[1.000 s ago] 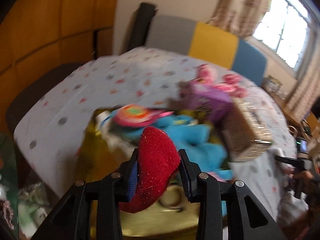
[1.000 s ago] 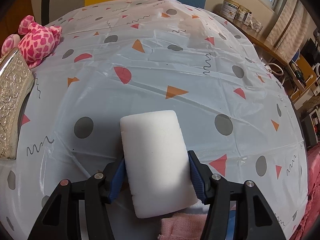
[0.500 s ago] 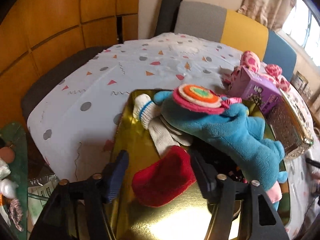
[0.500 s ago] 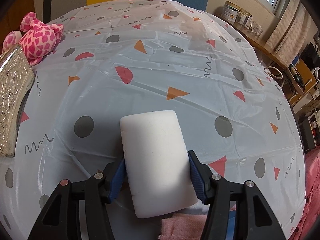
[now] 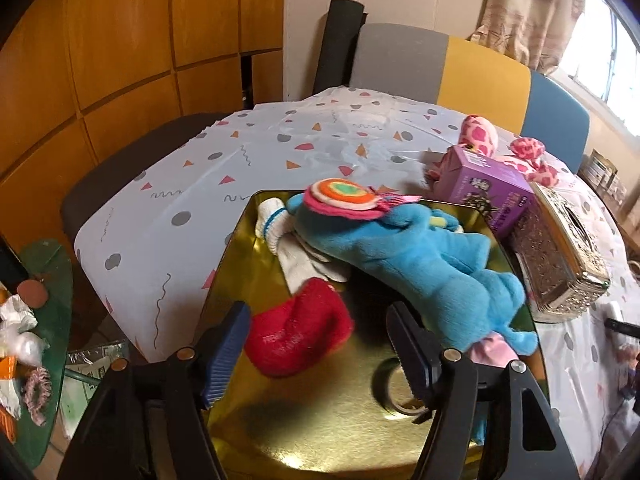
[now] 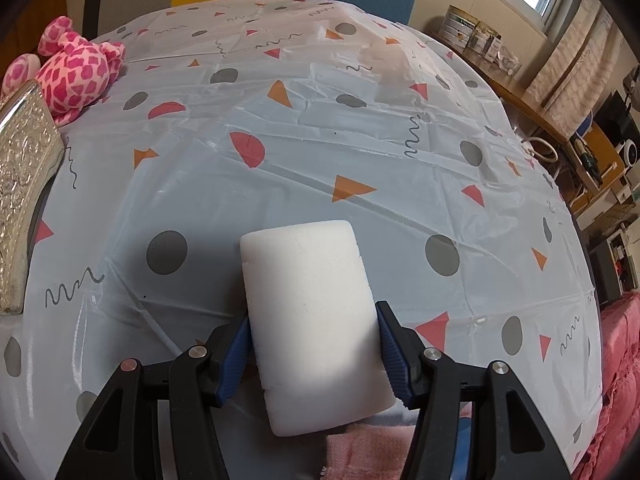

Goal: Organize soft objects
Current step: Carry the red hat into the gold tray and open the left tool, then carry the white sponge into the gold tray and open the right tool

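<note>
The left claw (image 5: 318, 336), its jaws just opened, straddles the loose red fuzzy plush piece (image 5: 298, 330) lying in the shiny gold tray (image 5: 320, 432) near its front edge, while the right claw (image 6: 314, 354) grips the white foam block (image 6: 312, 324), long axis pointing away over the table (image 6: 360, 140).

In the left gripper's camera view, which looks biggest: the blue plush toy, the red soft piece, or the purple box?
1. Blue plush toy, clearly largest.
2 and 3. Red soft piece and purple box look alike; the red piece lies nearer the camera, so no ranking.

Home dining rm: patterned cloth on worktop (image 6: 360, 152), curtains (image 5: 532, 12), wood-panel wall (image 5: 120, 40), upholstered chairs (image 5: 440, 68).
</note>
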`<action>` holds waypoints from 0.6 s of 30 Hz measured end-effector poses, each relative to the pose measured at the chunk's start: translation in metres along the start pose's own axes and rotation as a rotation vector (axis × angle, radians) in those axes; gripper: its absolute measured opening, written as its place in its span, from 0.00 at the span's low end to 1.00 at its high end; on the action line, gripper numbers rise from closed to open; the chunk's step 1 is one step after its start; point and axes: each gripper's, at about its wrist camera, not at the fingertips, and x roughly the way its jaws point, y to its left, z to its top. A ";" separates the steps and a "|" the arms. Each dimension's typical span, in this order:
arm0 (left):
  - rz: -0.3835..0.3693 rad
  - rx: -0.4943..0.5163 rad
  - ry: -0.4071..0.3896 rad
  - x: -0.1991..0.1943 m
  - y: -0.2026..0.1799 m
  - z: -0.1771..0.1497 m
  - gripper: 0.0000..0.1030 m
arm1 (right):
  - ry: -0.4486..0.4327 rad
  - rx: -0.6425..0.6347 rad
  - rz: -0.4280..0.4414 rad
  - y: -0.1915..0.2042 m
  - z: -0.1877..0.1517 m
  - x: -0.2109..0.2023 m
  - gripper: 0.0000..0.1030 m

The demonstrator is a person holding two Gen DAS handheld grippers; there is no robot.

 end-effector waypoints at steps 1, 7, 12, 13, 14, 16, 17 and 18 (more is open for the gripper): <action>0.000 0.008 -0.007 -0.003 -0.003 0.000 0.71 | 0.013 0.012 0.004 -0.001 0.002 0.000 0.56; -0.006 0.042 -0.035 -0.013 -0.015 -0.003 0.73 | -0.010 0.128 0.056 -0.006 0.008 -0.022 0.56; -0.012 0.045 -0.044 -0.017 -0.016 -0.005 0.73 | -0.147 0.201 0.130 -0.007 0.014 -0.077 0.56; -0.015 0.041 -0.041 -0.017 -0.016 -0.005 0.73 | -0.173 0.205 0.143 -0.005 0.014 -0.089 0.56; -0.017 0.039 -0.041 -0.017 -0.016 -0.006 0.73 | -0.194 0.204 0.152 -0.002 0.014 -0.098 0.56; -0.019 0.039 -0.039 -0.017 -0.016 -0.007 0.73 | -0.270 0.196 0.181 0.004 0.010 -0.128 0.56; -0.020 0.040 -0.038 -0.017 -0.016 -0.007 0.73 | -0.300 0.193 0.196 0.008 0.008 -0.141 0.56; -0.020 0.040 -0.038 -0.017 -0.016 -0.008 0.73 | -0.328 0.189 0.217 0.012 0.006 -0.154 0.56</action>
